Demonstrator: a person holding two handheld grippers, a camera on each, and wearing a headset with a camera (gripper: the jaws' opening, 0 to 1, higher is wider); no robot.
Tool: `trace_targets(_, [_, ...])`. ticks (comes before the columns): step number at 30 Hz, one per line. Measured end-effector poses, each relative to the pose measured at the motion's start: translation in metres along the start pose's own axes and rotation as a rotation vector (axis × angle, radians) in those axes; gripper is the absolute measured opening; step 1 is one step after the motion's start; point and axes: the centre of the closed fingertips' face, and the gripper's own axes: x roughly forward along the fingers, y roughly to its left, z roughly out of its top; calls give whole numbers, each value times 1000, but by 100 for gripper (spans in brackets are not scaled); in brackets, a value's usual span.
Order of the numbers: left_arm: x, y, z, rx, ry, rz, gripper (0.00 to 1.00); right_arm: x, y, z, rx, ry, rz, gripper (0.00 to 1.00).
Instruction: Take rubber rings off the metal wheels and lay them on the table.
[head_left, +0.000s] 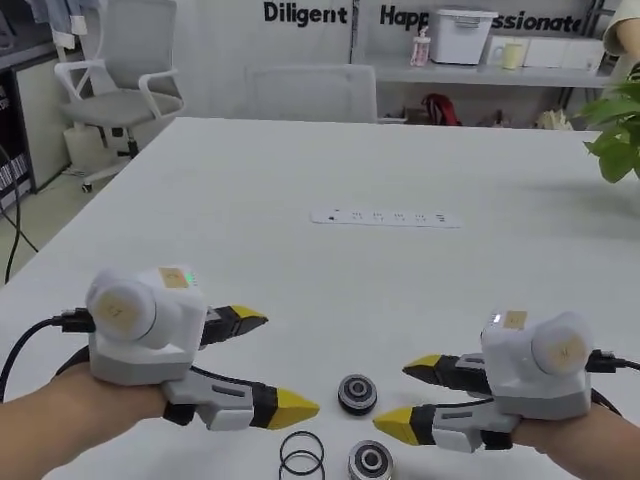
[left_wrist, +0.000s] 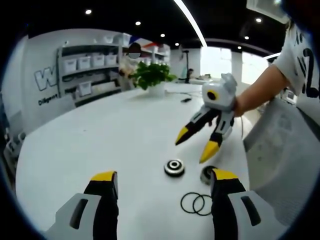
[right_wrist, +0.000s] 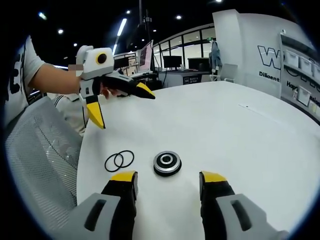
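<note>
Two small metal wheels lie near the table's front edge: one (head_left: 357, 393) between the two grippers, its outer band dark, the other (head_left: 371, 461) closer to me. Two loose black rubber rings (head_left: 301, 453) lie overlapping on the table to their left. My left gripper (head_left: 272, 362) is open and empty, left of the wheels. My right gripper (head_left: 405, 392) is open and empty on their right. In the left gripper view the wheel (left_wrist: 174, 167) sits ahead of the open jaws, with the rings (left_wrist: 196, 203) nearer. In the right gripper view the wheel (right_wrist: 167, 163) lies just ahead and the rings (right_wrist: 119, 160) to its left.
A white power strip (head_left: 386, 217) lies mid-table on the white table (head_left: 300, 170). A green plant (head_left: 615, 130) stands at the right edge. Office chairs (head_left: 120, 80) and shelves stand beyond the far side. The table's front edge runs close under the wheels.
</note>
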Motion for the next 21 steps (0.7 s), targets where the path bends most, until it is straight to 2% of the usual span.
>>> trace_targets(21, [29, -3, -3, -1, 1, -49, 73, 8, -3, -5, 12, -9, 8, 48])
